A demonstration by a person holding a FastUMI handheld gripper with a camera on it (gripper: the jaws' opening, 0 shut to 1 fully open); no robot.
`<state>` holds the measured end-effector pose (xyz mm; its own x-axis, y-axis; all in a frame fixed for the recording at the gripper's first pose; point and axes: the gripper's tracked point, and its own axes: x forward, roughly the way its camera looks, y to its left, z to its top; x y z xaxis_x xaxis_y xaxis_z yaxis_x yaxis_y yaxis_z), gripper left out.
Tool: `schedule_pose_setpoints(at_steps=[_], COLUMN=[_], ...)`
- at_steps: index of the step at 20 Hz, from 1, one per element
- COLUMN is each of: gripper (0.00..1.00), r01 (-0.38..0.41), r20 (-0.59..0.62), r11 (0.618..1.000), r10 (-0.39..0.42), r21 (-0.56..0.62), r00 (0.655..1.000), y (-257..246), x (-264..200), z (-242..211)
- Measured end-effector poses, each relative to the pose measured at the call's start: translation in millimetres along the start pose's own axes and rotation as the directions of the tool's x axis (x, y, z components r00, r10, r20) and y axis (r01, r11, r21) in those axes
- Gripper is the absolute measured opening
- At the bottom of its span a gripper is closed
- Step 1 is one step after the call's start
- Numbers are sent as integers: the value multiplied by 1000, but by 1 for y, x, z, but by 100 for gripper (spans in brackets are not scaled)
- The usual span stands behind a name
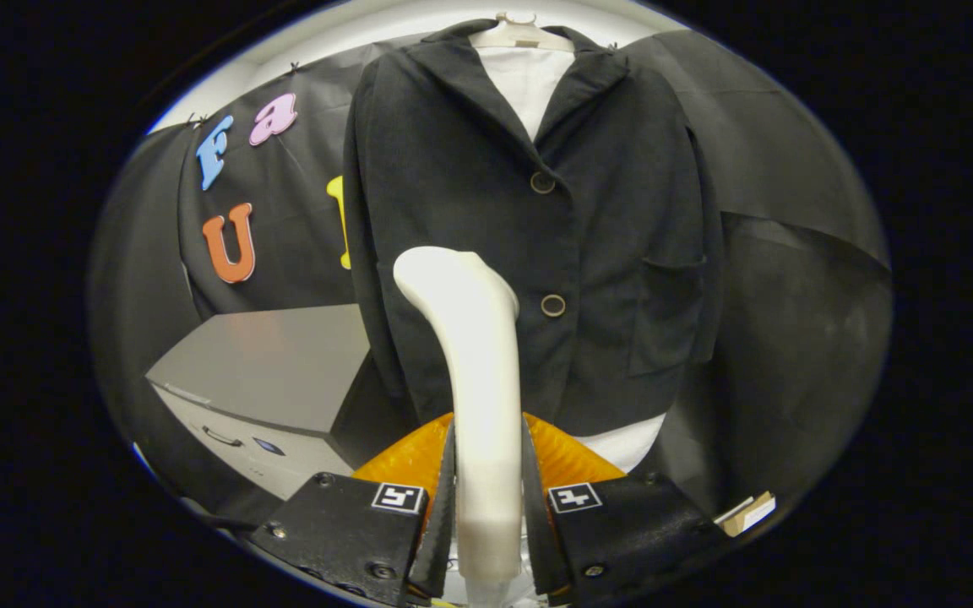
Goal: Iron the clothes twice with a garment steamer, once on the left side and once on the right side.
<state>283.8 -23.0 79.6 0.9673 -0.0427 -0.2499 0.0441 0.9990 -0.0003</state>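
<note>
A dark jacket [537, 219] with two round buttons hangs on a pale hanger [520, 34] over a white shirt [529, 84], straight ahead of me. My gripper [486, 473] is shut on the white handle of the garment steamer [478, 363], which stands upright between the fingers. The steamer's curved head [444, 270] points at the jacket's lower left panel, close to the lower button [552, 305]. I cannot tell whether the head touches the cloth. An orange part [562, 456] of the steamer shows behind the handle.
A grey cabinet [275, 371] with a drawer handle stands at lower left, beside the jacket. Black cloth covers the wall behind and to the right. A small cardboard piece [748, 513] lies at lower right.
</note>
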Motion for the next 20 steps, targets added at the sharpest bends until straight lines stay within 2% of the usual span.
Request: schedule_pose_setpoints(at_steps=[20], gripper=[41], r01=[6], r20=[-148], r11=[1000], r10=[-3], r21=[16], r00=[989], y=[-6], x=[30], z=[-82])
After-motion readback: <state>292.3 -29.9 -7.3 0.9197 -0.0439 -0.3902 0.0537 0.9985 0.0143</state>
